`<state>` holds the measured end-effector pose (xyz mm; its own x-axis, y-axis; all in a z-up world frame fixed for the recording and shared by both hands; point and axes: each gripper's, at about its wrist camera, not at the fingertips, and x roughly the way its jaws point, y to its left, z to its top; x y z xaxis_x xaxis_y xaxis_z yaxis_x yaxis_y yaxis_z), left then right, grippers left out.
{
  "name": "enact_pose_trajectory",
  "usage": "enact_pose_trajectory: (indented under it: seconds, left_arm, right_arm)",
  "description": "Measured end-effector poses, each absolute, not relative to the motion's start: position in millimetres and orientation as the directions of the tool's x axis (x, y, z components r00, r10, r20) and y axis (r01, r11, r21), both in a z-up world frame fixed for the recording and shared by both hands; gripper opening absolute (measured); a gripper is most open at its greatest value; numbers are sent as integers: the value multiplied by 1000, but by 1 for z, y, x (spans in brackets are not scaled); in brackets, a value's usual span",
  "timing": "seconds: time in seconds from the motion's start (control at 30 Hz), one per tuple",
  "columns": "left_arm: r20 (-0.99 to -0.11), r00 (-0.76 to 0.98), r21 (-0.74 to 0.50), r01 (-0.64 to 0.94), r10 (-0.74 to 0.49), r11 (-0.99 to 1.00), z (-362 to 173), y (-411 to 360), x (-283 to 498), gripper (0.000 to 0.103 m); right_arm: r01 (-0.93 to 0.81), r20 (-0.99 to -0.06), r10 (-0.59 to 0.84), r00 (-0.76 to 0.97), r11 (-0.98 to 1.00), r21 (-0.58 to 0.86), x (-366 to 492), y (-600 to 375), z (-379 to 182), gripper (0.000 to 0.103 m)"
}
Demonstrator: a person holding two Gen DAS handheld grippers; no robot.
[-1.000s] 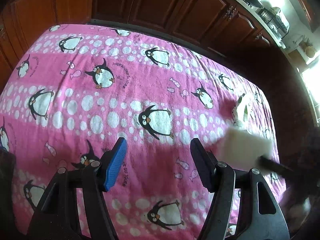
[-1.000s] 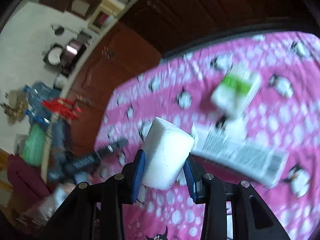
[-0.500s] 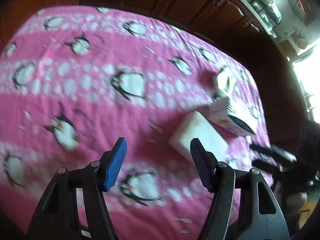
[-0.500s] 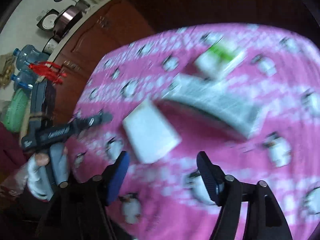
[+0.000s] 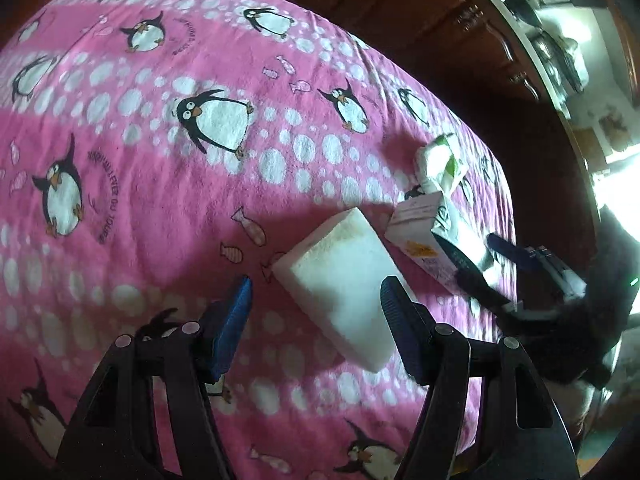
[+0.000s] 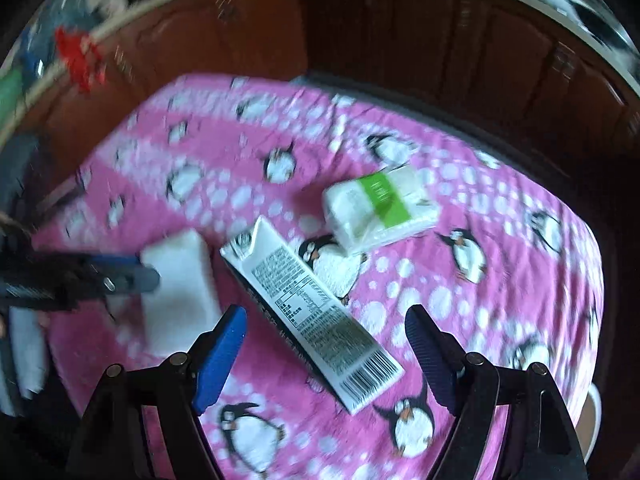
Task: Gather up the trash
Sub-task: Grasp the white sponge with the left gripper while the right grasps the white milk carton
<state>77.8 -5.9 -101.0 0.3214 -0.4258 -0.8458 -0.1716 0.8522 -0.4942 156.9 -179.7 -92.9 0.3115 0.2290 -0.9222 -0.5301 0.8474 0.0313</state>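
At lower centre of the right view, the right gripper [image 6: 326,344], jaws opening, straddled a carton [image 6: 308,304] with unreadable small print and a barcode, while the left gripper [image 5: 316,320] gaped around a white block [image 5: 344,280].

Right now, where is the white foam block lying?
The white foam block lies flat on the pink penguin cloth, just left of the long carton, between the open fingers of the left gripper in its own view.

Dark wooden cabinets [image 6: 400,32], penguin-print tablecloth [image 5: 160,200]
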Motion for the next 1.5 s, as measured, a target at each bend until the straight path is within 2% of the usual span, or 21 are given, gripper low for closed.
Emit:
enact_pose_trajectory:
  seconds: [0.03, 0.07, 0.17, 0.23, 0.33, 0.6, 0.7, 0.77, 0.97, 1.23, 1.27, 1.33, 1.5]
  left_arm:
    - [-846, 328, -492, -177, -420, 852, -101, -8, 79, 65]
    - [-851, 332, -481, -180, -408, 858, -101, -10, 80, 65]
    - [-861, 327, -464, -191, -390, 865, -104, -16, 84, 65]
    - [-869, 334, -442, -191, -366, 876, -104, -20, 86, 65]
    - [-873, 364, -412, -188, -326, 892, -101, -27, 87, 65]
    - [-890, 380, -355, -232, -251, 906, -109, -51, 100, 69]
    - [-895, 360, -360, -236, -262, 903, -112, -56, 108, 70]
    - [-895, 359, -364, -243, -265, 899, -113, -57, 110, 73]
    - [-912, 337, -316, -215, -234, 924, -113, -68, 118, 75]
    - [-908, 294, -355, -156, -300, 922, -113, -66, 108, 75]
    - [-909, 292, -348, -144, -296, 926, -113, -68, 107, 75]
    - [-909, 298, -337, -117, -291, 934, -112, -71, 106, 75]
    - [-884, 307, -382, -36, -353, 924, -110, -73, 107, 49]
  right_arm:
    - [-545, -927, 228, 298, 838, 31, 157, -176, -99, 64]
    - [-549, -926, 228, 301, 835, 27, 156, -176, -101, 57]
    - [-489, -919, 243, 311, 870, 64, 150, -188, -96, 49]
    - [-402, -911, 264, 317, 907, 123, 143, -212, -90, 48]
    - [-306, -918, 231, 323, 943, 130, 129, -238, -90, 48]
    - [-241, -912, 239, 333, 957, 163, 111, -254, -92, 48]
    - [-238, -912, 247, 327, 956, 173, 111, -255, -94, 52]
    - [-219, -913, 252, 319, 957, 188, 112, -257, -98, 61]
    - [-191, -906, 278, 320, 955, 226, 112, -261, -100, 62]
    - [-177, -900, 238, 365, 967, 184, 114, -251, -95, 65]
    - [-173, -901, 242, 360, 966, 191, 116, -250, -97, 62]
    - [-171, -901, 261, 346, 962, 212, 116, -253, -100, 49]
    - [-179, -875, 302, 377, 951, 251, 105, -274, -85, 46]
